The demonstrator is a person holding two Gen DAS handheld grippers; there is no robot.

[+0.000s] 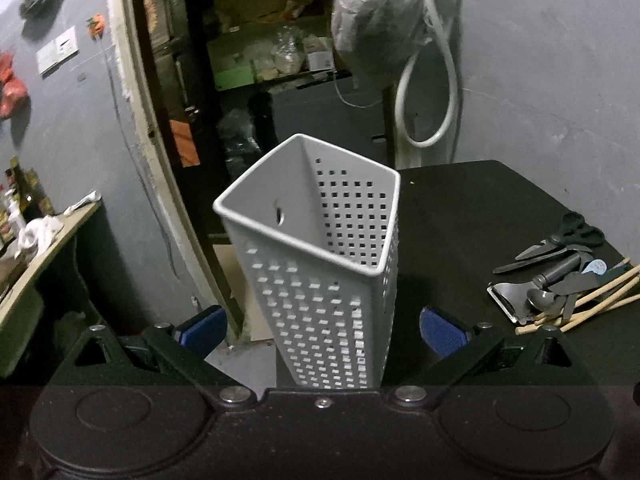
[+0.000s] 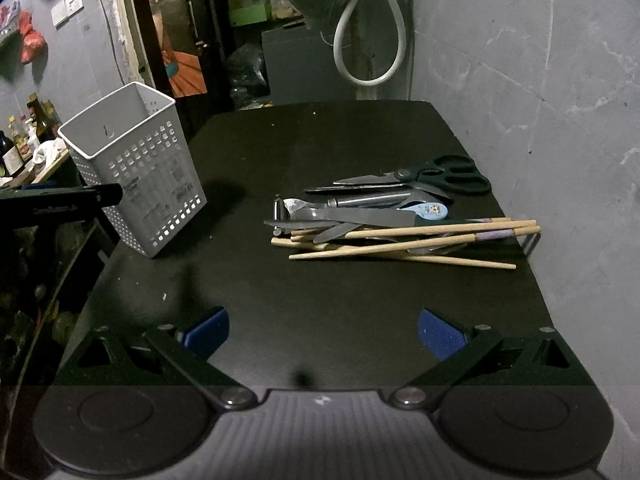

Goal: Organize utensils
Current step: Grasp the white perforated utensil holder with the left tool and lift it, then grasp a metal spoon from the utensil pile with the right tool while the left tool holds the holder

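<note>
A white perforated utensil holder (image 1: 320,272) stands empty at the left edge of the black table (image 1: 480,208). My left gripper (image 1: 323,332) is open, one blue pad on each side of the holder's lower part with a gap on both sides. In the right wrist view the holder (image 2: 136,168) stands far left. To its right lies a pile of utensils: black scissors (image 2: 444,174), wooden chopsticks (image 2: 400,240), a peeler (image 2: 292,208) and knives (image 2: 360,218). My right gripper (image 2: 323,336) is open and empty over the table's near part, short of the pile.
A grey wall (image 2: 540,80) runs close along the table's right side. Behind the table is a dark doorway with shelves (image 1: 260,60) and a hanging white hose (image 2: 368,40). A low side table with bottles (image 2: 24,140) stands to the left.
</note>
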